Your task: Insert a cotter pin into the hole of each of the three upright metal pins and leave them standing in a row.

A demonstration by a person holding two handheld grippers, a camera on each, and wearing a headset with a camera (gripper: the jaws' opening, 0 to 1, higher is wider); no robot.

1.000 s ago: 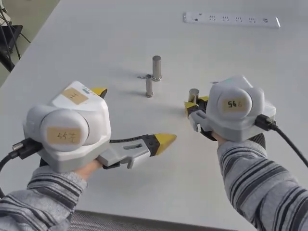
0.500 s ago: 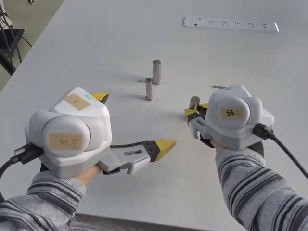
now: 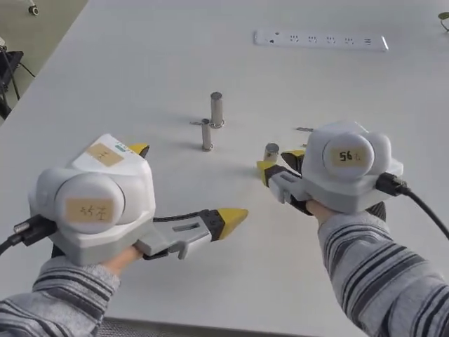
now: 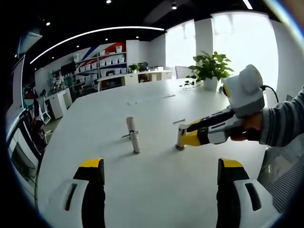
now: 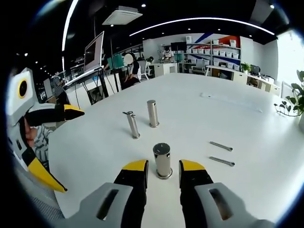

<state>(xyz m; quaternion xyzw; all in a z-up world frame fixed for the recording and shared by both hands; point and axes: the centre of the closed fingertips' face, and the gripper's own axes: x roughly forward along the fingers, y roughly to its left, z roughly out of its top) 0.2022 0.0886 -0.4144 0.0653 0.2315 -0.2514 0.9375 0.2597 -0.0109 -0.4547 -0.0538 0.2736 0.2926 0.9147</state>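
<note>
**Right gripper astride the nearest pin; two cotter pins not yet placed**

Over the last second the head view has shifted, which is a move of the camera. The three metal pins keep the same spacing to one another, and the right gripper (image 5: 164,167) remains at the nearest short, cylindrical steel pin (image 5: 162,156). Its yellow-tipped jaws stand narrowly apart, one on each side of the pin, with a thin gap showing on both sides. The pin is bracketed rather than clamped.

The left gripper (image 4: 160,164) hovers over the white tabletop (image 3: 280,267), jaws wide and holding nothing.

All three pins stand upright, in a loose line running away from the person. The thin middle steel pin (image 5: 133,124) carries a small wire cotter pin (image 5: 127,113) that appears to pass through its top. Whether the taller far steel pin (image 5: 152,113) holds one cannot be told. The top of the nearest pin shows none.

Since nothing on the bench has changed, the task probably stands at its second or third insertion, with the right gripper placed to steady the pin.

The parts are kept in no tray or box. Two loose grey cotter pins (image 5: 221,146) lie bare on the tabletop, just to the right of the nearest pin.
</note>
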